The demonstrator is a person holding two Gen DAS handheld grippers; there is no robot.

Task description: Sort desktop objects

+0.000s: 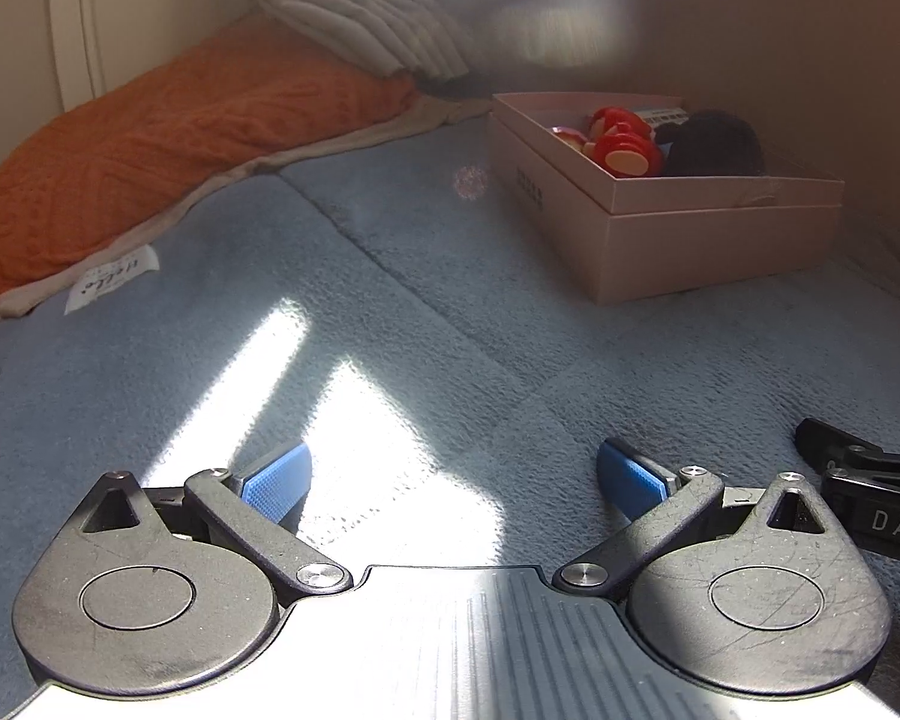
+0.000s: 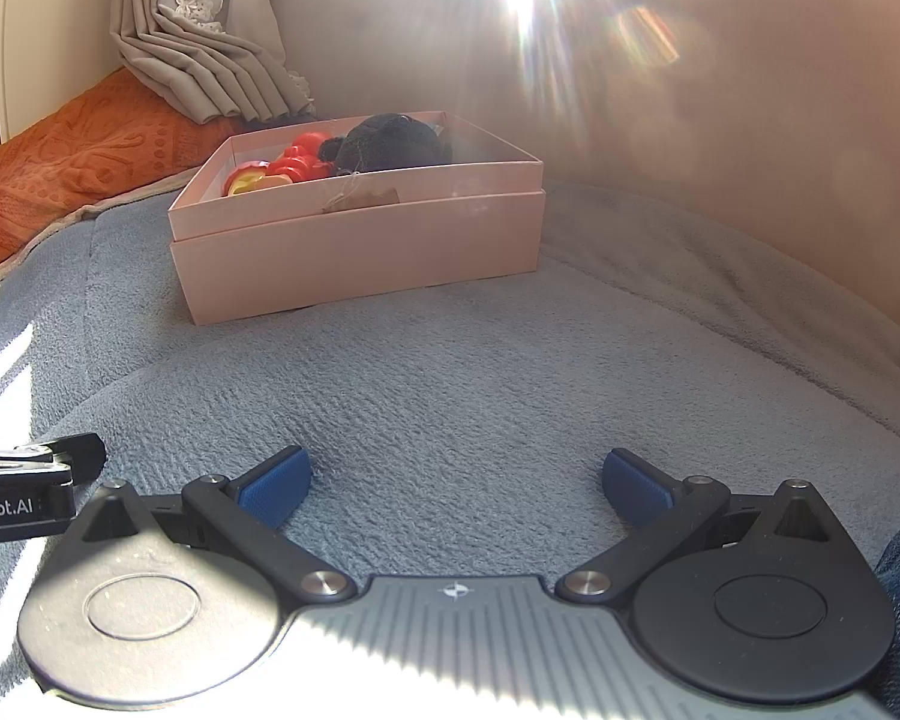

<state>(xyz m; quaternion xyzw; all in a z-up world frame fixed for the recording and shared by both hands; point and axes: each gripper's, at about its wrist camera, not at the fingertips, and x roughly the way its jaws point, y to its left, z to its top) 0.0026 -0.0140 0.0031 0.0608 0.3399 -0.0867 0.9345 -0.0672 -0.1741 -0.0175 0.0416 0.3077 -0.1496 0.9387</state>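
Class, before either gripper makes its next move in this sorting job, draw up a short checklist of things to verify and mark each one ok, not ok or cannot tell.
1. Left gripper open and holding nothing: ok.
2. Right gripper open and holding nothing: ok.
3. Pink box open at the top: ok.
4. Red toys and black plush inside the box: ok.
5. Blue blanket between grippers and box free of items: ok.
6. Anything left to sort out of view: cannot tell.

The left gripper (image 1: 453, 480) and right gripper (image 2: 457, 483) sit low and level, side by side, both with jaws spread wide and holding nothing.
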